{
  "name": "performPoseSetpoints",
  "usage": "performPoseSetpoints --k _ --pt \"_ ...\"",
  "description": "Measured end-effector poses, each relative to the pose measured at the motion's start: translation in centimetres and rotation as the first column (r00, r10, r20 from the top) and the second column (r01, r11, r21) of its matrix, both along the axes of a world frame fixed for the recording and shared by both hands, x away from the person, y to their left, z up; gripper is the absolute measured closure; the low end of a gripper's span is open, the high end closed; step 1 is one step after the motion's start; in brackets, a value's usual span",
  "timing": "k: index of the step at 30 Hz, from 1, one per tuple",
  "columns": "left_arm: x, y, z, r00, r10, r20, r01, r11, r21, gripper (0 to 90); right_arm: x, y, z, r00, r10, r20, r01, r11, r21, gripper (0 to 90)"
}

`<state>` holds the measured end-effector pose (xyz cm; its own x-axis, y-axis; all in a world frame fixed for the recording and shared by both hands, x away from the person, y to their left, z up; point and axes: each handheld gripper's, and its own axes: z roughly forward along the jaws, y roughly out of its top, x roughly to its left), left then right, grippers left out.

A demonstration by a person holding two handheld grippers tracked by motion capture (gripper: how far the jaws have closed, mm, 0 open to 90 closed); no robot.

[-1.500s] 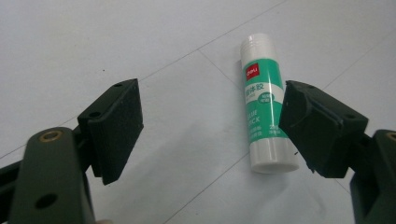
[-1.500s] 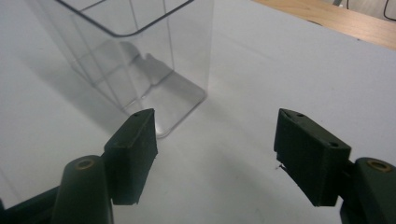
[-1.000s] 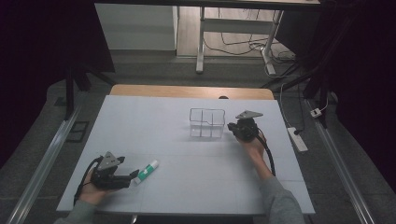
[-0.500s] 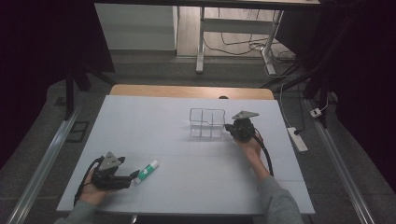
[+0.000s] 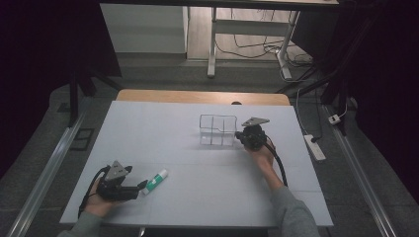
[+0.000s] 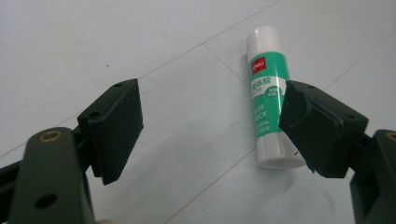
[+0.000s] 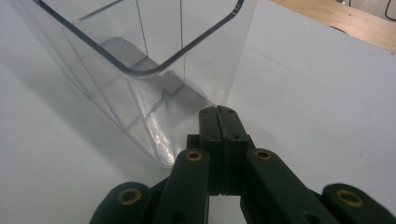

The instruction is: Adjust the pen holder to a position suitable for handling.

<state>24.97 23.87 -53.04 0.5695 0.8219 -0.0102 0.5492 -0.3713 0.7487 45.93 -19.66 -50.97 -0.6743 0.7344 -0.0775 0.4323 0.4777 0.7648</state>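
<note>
A green and white glue stick [image 6: 268,100] [image 5: 156,181] lies flat on the white table near its front left. My left gripper [image 6: 210,123] [image 5: 137,187] is open just behind it; the stick's near end sits by the right-hand pad, not pressed. A clear plastic box with dividers [image 5: 216,129] [image 7: 144,56] stands upright at mid-table. My right gripper [image 7: 219,119] [image 5: 241,135] is shut with nothing between its pads, its tip at the box's right wall, close to the near corner.
The white table sheet [image 5: 163,143] leaves a wooden strip [image 5: 197,96] at the far edge. On the floor to the right lies a power strip [image 5: 314,147] with cables. Table legs [image 5: 211,44] stand beyond the far edge.
My right gripper has edged slightly left, closer to the clear box. The left gripper and the glue stick have stayed put.
</note>
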Motion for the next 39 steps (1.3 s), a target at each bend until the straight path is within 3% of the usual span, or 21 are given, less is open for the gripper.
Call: performPoseSetpoints --k 19,39 --pt "0.0 -0.1 -0.1 1.0 0.0 0.001 0.0 1.0 0.008 21.2 0.0 2.0 -0.1 0.9987 0.05 0.008 -0.05 0.999 -0.004 88.6" --pt "0.0 -0.1 -0.1 1.0 0.002 0.001 -0.002 0.9999 0.016 21.0 0.3 5.4 -0.4 0.9934 0.113 0.022 -0.112 0.994 -0.018 87.8"
